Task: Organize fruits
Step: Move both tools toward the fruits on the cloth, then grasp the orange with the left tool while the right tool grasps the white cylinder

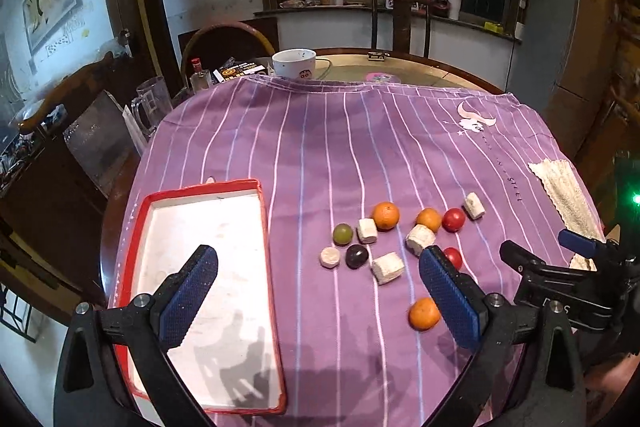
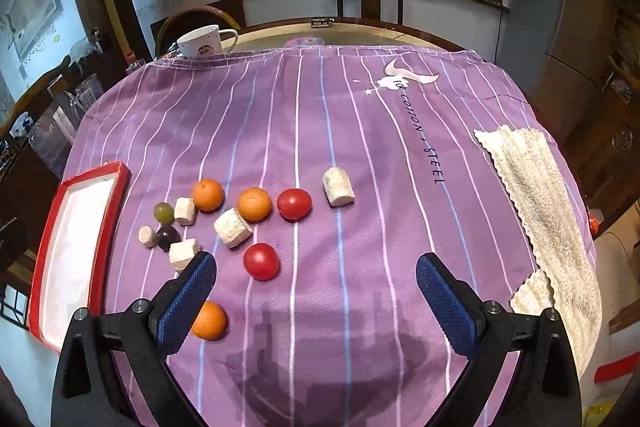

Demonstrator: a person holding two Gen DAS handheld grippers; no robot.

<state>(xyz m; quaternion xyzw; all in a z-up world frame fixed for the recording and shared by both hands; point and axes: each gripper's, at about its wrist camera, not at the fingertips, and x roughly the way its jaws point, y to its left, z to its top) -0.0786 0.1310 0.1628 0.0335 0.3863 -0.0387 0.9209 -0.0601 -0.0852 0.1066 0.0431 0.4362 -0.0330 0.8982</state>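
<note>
Red-rimmed tray [image 1: 200, 267] lies at the left of the table, interior white and holding no fruit; its long axis runs away from the cameras, near end toward the person. White mug [image 1: 294, 63] stands at the far edge of the cloth; contents cannot be seen.

Surface: purple striped cloth [image 2: 320, 131] over a round wooden table. Right of the tray, a loose cluster: green grape [image 2: 163, 212], dark grape [image 2: 168, 237], white chunks [image 2: 233, 227], three oranges, the nearest [image 2: 209, 320] set apart toward the person, and two tomatoes [image 2: 261, 261]. One further white chunk [image 2: 338, 186] lies tilted at the far right of the group. A cream towel [image 2: 540, 211] drapes the right edge.

Room: dark window, sill with bottles, a chair beyond.

Left gripper [image 1: 318, 269] hangs over the tray's right rim, fingers spread wide, holding nothing. Right gripper [image 2: 316, 277] likewise wide and unloaded, above bare cloth.
</note>
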